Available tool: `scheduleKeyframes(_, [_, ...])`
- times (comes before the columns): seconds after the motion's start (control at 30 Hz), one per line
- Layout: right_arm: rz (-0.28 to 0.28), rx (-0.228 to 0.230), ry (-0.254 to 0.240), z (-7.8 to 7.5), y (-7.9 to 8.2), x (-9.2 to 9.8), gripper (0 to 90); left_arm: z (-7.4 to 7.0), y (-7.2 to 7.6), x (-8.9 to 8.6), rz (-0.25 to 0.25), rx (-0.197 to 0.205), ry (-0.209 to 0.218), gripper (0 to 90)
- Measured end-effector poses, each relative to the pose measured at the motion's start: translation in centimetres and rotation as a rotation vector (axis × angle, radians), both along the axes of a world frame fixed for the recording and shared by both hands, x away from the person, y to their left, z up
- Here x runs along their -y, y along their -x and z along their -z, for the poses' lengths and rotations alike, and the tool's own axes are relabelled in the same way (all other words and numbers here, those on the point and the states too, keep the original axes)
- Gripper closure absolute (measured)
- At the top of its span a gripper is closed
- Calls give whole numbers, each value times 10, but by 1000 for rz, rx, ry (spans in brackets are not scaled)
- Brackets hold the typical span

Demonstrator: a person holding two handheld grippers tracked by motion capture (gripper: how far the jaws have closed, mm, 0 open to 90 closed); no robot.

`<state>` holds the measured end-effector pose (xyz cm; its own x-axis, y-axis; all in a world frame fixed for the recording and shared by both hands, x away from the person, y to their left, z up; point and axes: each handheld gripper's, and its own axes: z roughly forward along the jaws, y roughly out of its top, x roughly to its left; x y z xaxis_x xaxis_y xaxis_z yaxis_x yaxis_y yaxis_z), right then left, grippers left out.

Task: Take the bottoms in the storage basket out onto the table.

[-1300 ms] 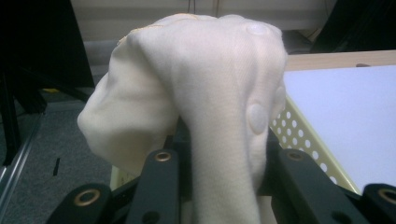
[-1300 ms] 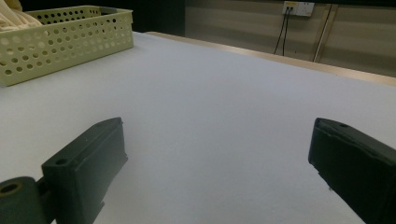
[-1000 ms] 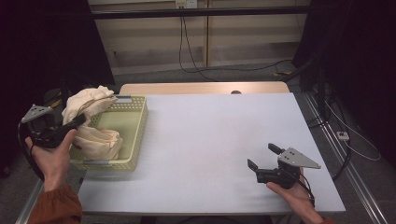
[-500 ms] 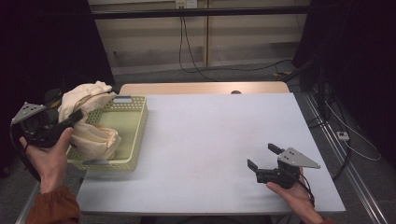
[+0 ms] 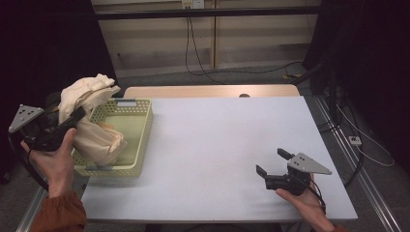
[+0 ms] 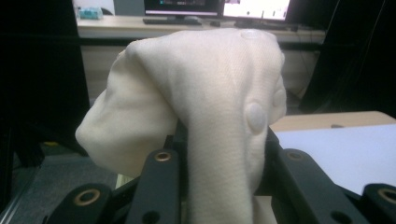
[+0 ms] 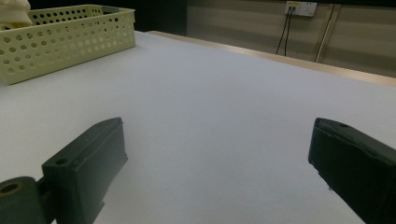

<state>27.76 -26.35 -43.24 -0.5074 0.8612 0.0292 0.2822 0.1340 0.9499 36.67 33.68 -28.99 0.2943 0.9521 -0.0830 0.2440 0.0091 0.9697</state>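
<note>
Jaws of the left gripper point(image 5: 72, 121) clamp the cream cloth point(image 5: 87, 94), so it should lift higher to clear the basket point(image 5: 138, 121), while the right gripper point(image 5: 273, 164) sits open.

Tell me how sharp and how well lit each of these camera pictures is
High view: table evenly lit and sharp, surroundings fall into black. Left gripper view: the cream garment is bright and fairly crisp, the left tongs holding it soft, the background dim. Right gripper view: the right tongs are blurred up close, the basket clearer, no harsh glare.
</note>
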Motion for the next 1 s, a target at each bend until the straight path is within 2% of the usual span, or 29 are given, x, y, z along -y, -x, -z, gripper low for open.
scheduleKeyframes(0.33, [-4, 1, 1, 0, -1, 0, 39, -8, 1, 14, 2, 87, 18, 709])
scheduleKeyframes(0.47, [-4, 1, 2, 0, -1, 0, 39, -11, 5, 22, 15, 147, 20, 709])
scheduleKeyframes(0.63, [-5, 2, 2, 0, -1, -1, 39, -15, 6, 28, 27, 174, 27, 709])
scheduleKeyframes(0.73, [-5, 1, 1, 0, -1, -1, 39, -15, 6, 30, 30, 189, 47, 709])
scheduleKeyframes(0.87, [-4, -2, 1, 0, -1, -1, 39, -15, 3, 33, 61, 215, 70, 708])
scheduleKeyframes(1.0, [-5, -2, 0, 0, -1, -1, 39, -17, 1, 38, 72, 236, 80, 708])
